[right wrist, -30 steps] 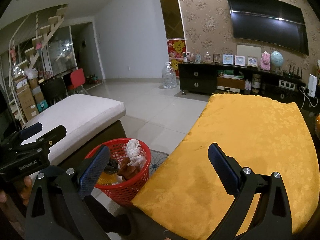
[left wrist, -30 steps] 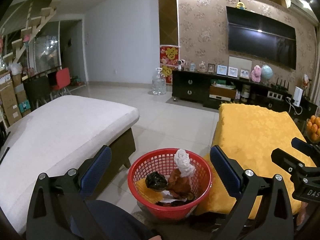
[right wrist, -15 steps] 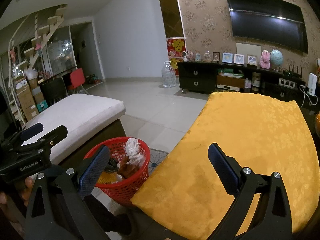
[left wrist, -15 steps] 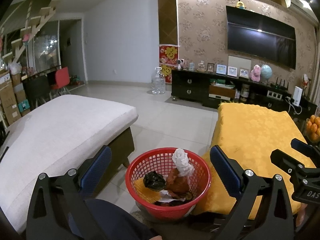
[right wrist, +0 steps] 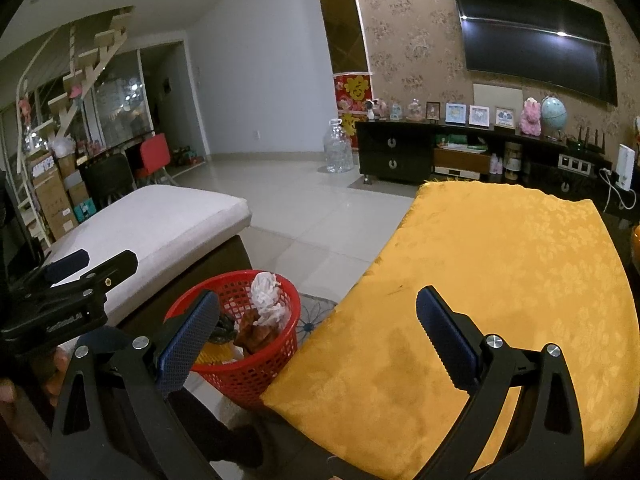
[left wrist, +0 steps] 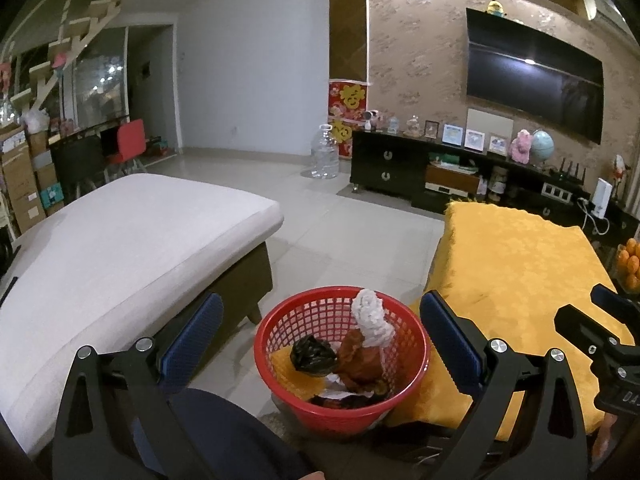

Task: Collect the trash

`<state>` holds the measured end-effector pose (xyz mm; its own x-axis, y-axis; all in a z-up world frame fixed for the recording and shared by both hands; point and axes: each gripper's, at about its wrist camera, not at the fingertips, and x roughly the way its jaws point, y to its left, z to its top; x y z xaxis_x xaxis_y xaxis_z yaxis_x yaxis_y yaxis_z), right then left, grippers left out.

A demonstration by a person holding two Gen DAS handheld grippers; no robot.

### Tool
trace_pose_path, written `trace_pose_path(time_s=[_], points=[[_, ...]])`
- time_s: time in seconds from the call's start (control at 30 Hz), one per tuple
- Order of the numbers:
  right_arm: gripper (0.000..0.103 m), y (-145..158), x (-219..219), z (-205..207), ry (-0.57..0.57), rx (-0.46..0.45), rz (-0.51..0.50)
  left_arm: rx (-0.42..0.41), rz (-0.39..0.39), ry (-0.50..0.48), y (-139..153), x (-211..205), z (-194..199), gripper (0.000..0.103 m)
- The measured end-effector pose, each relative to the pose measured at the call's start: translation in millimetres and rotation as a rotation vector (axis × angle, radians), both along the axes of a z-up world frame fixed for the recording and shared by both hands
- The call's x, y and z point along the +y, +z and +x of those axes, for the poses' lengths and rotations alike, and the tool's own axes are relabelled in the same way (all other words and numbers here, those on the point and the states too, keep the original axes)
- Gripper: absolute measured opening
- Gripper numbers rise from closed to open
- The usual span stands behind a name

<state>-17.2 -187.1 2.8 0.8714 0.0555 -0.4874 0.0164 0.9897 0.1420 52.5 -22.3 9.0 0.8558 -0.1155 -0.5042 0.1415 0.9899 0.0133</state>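
A red mesh basket point(left wrist: 416, 344) stands on the floor between a white couch and a yellow-covered table. It holds a white crumpled tissue point(left wrist: 371, 318), a brown wrapper point(left wrist: 360, 360) and a black crumpled bag point(left wrist: 312, 356). My left gripper point(left wrist: 320, 340) is open and empty, above and in front of the basket. My right gripper point(right wrist: 316, 332) is open and empty over the table's near left edge, with the basket point(right wrist: 244, 372) to its lower left.
A white cushioned couch point(left wrist: 120, 240) is at the left. The yellow-covered table point(right wrist: 500, 280) fills the right. A black TV cabinet point(left wrist: 400, 168) with a water jug point(left wrist: 325, 156) stands by the far wall. Tiled floor lies between.
Both grippers have drifted slightly; the basket sits a little lower and more central in the left wrist view. Both stay open and empty.
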Motion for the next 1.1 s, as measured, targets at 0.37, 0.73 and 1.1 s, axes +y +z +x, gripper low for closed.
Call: trace_pose_path(time_s=[0.37, 0.73, 1.1], points=[[0.096, -7, 7, -9, 0.012, 0.007, 0.011, -0.01, 0.084, 0.0, -3, -8, 2, 0.095], [0.096, -11, 7, -6, 0.017, 0.019, 0.017, 0.009, 0.084, -0.013, -8, -9, 2, 0.095], [0.096, -15, -75, -14, -0.145, 0.067, 0.074, 0.026, 0.072, -0.06, -19, -20, 9, 0.095]])
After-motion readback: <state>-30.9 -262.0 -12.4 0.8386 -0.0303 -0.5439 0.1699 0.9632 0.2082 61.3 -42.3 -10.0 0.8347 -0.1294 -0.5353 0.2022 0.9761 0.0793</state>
